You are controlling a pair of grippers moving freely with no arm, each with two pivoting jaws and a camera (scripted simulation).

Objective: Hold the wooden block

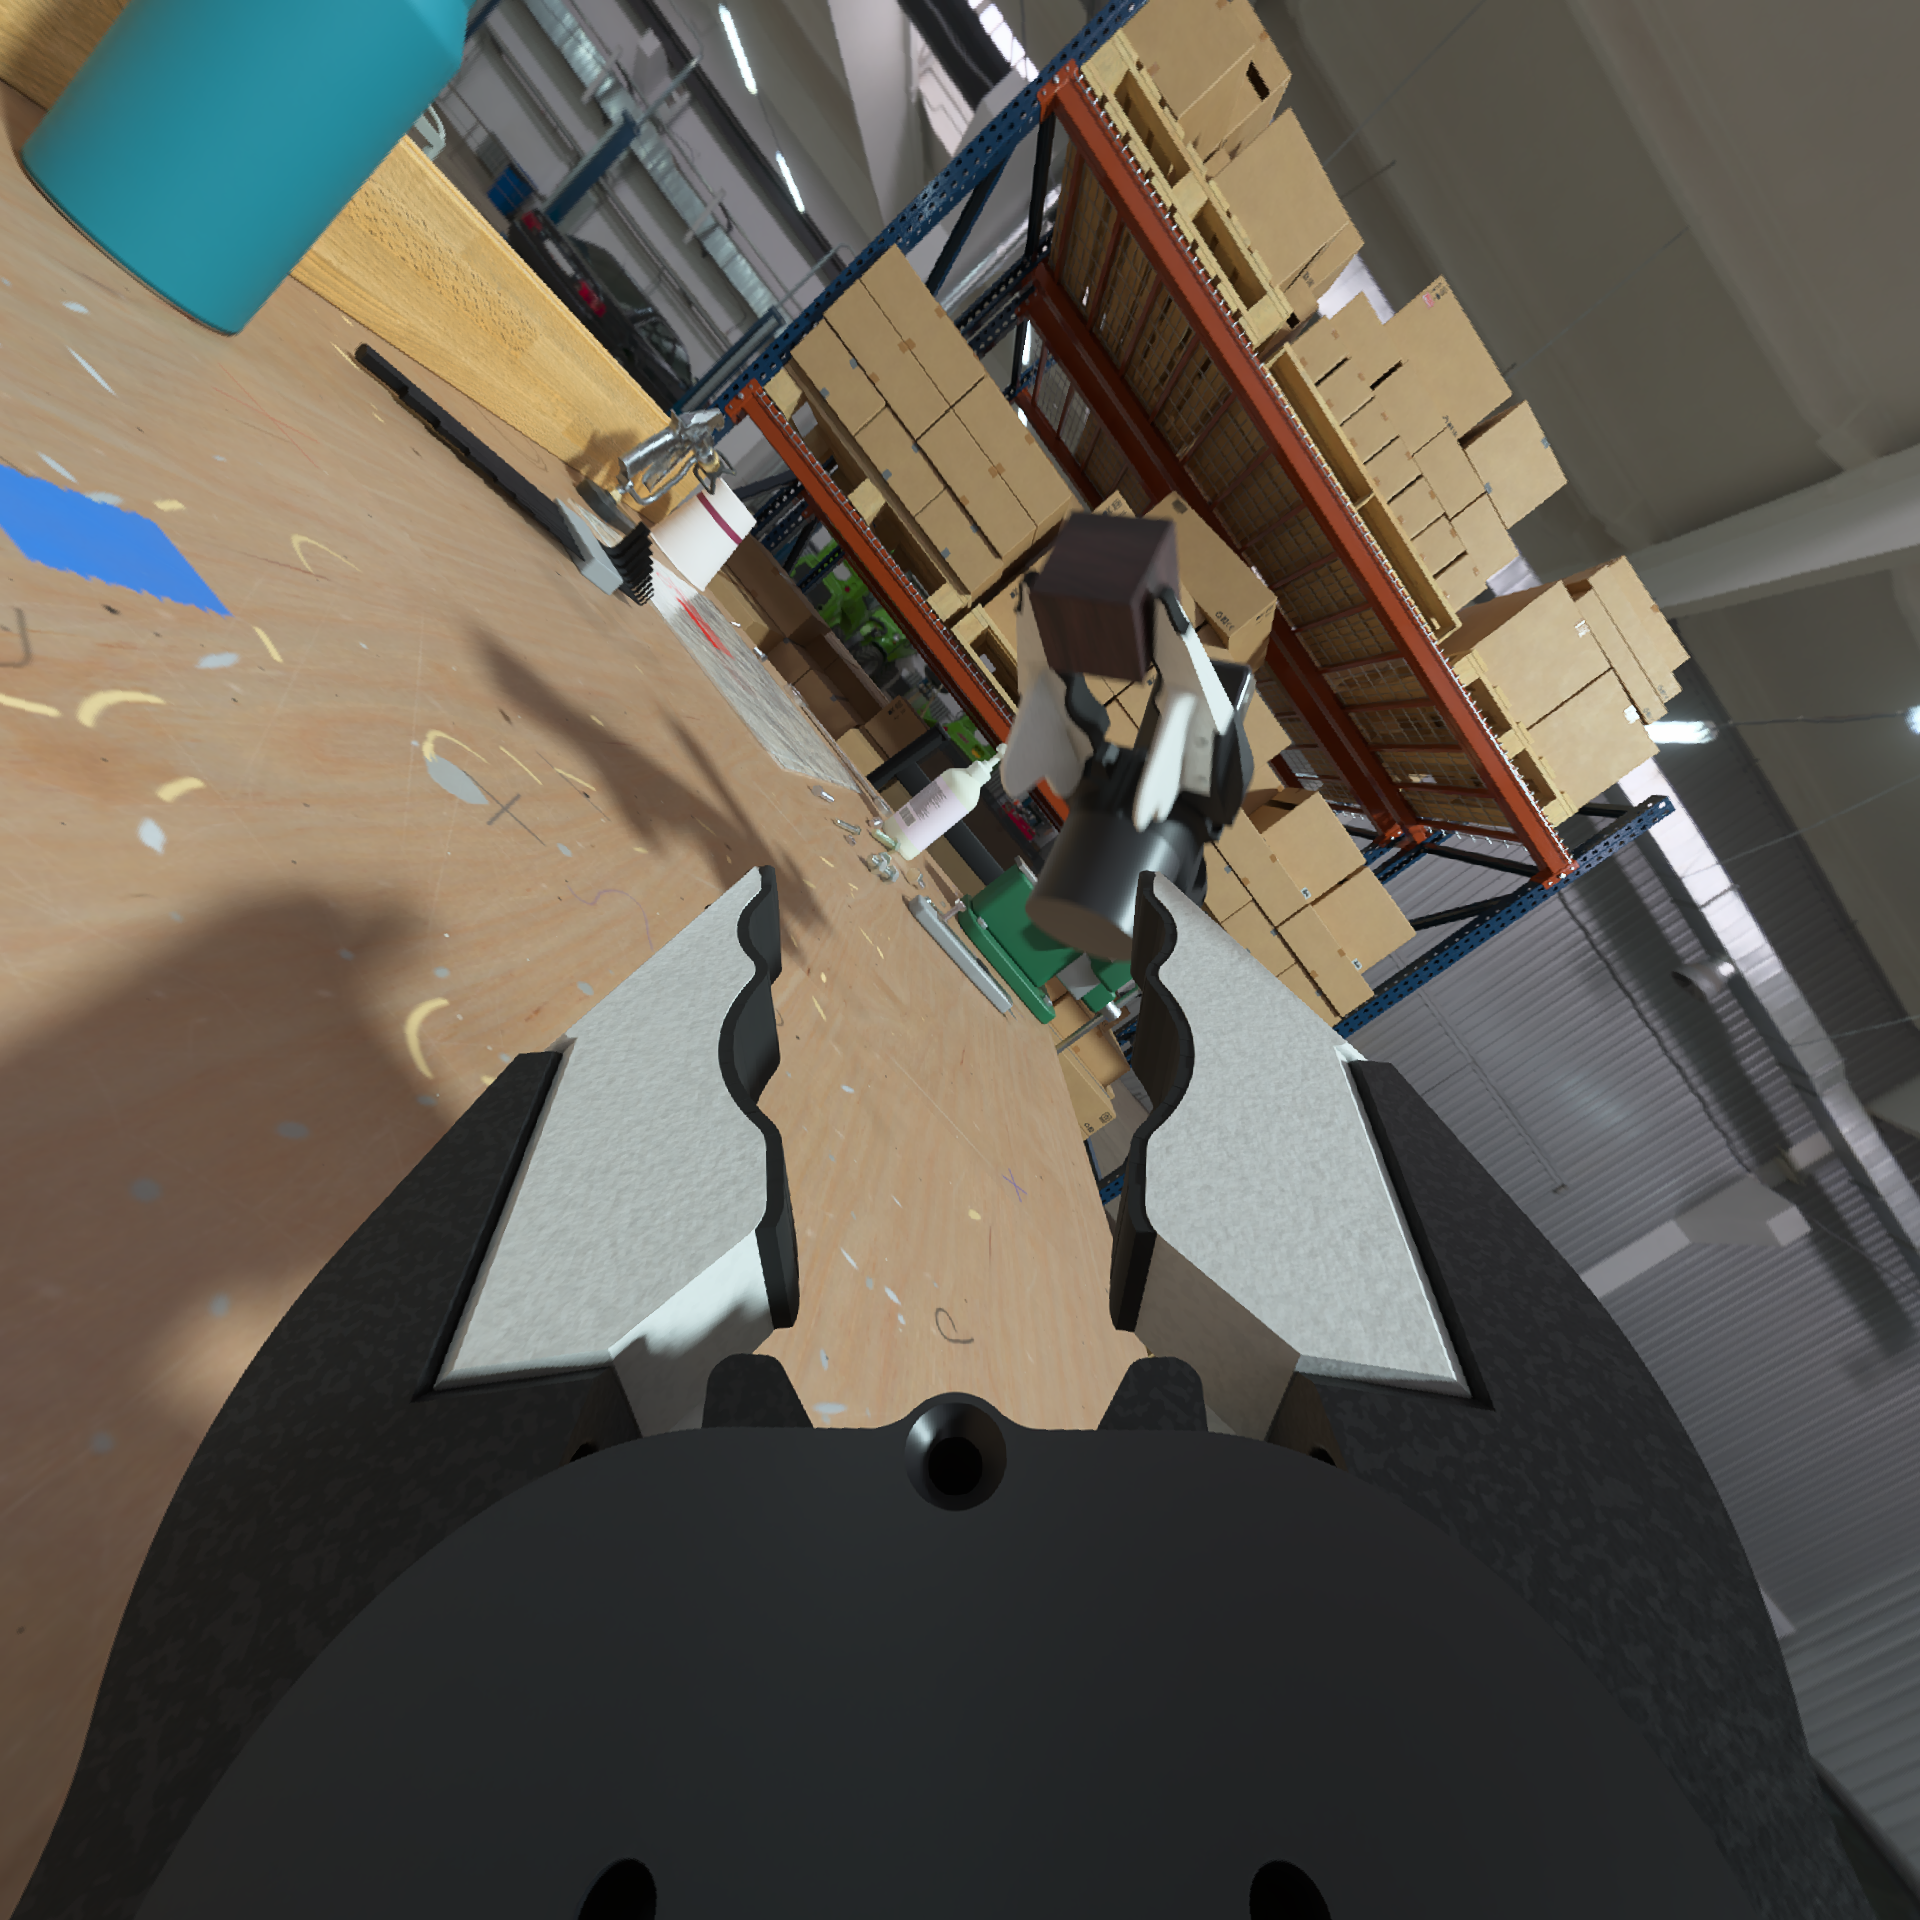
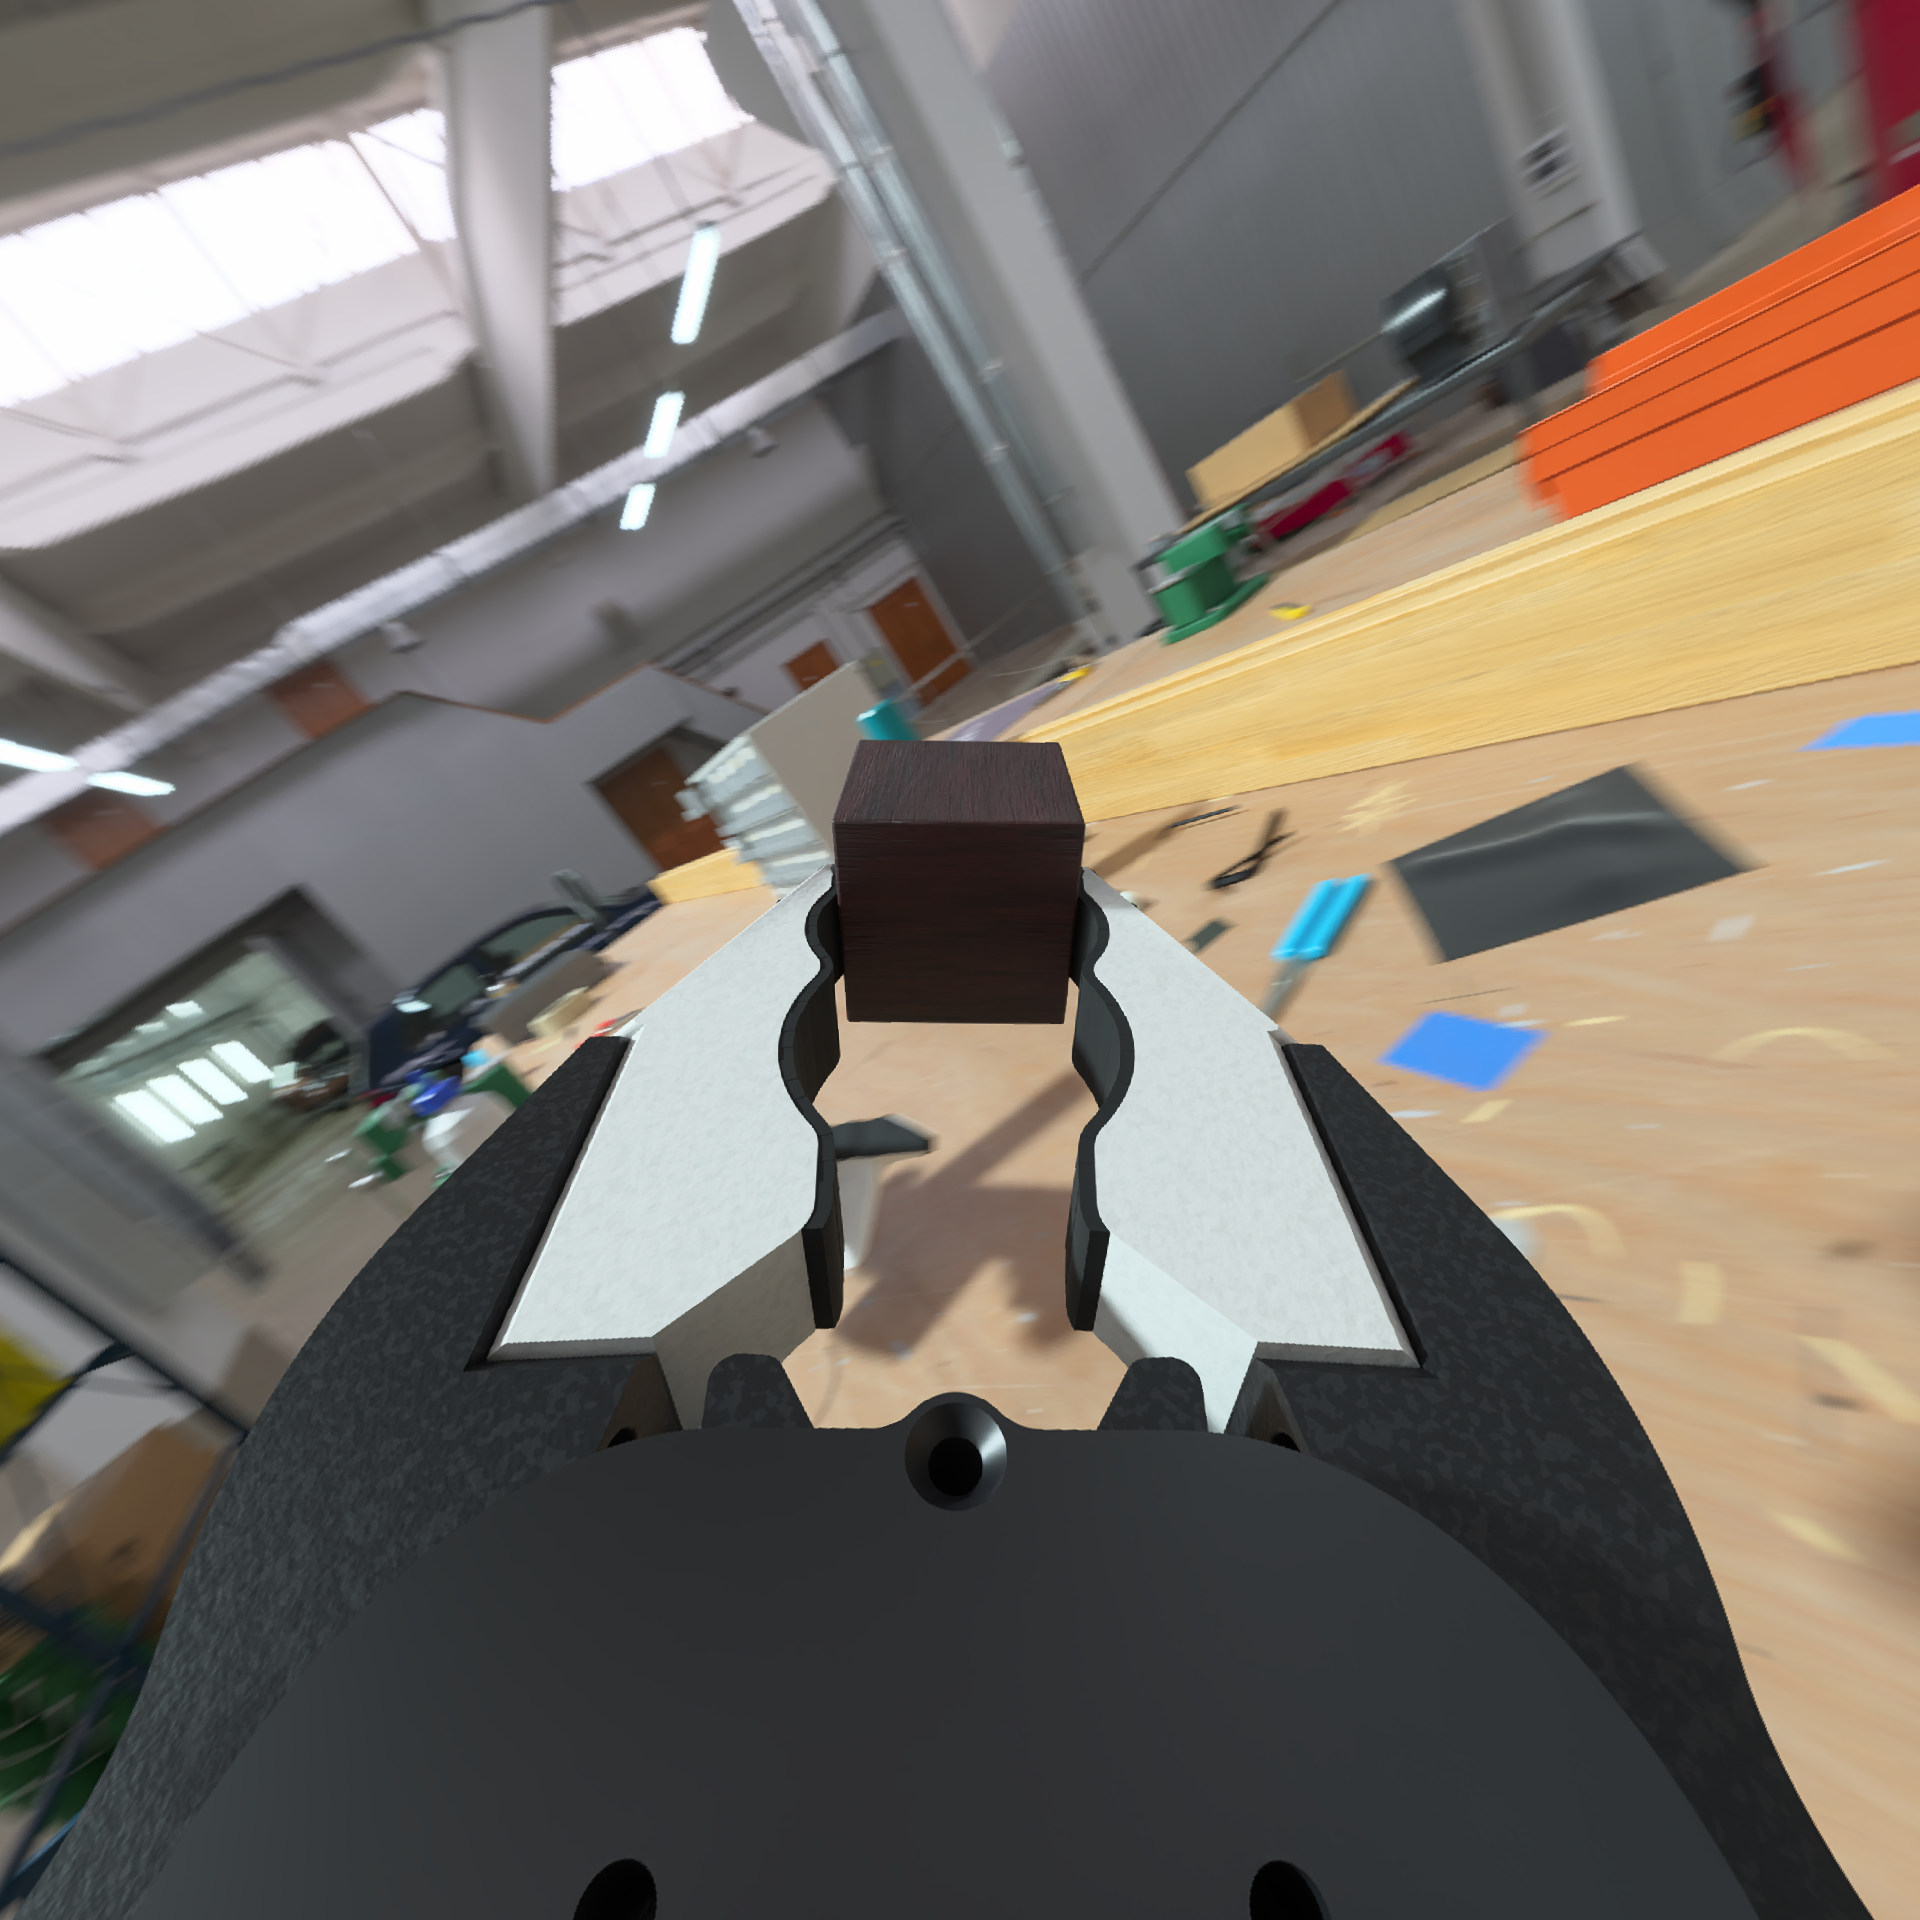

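The wooden block [image 2: 954,904] is a dark brown cube. My right gripper [image 2: 954,920] is shut on the wooden block at its fingertips and holds it in the air above the plywood table [image 2: 1558,1195]. In the left wrist view the same block [image 1: 1107,597] shows farther off, held by the right gripper [image 1: 1101,644] well above the table [image 1: 312,779]. My left gripper [image 1: 956,904] is open and empty, low over the table, pointing toward the right gripper.
A teal cylinder [image 1: 229,145] stands on the table at the far left by a pale wood plank [image 1: 468,301]. A green vise [image 1: 1023,951], a white bottle [image 1: 940,800] and small screws lie near the table's far edge. Orange boards [image 2: 1745,364], a blue-handled tool [image 2: 1314,925] and a black sheet [image 2: 1558,873] lie to the right. Racks of cardboard boxes [image 1: 1299,436] stand beyond.
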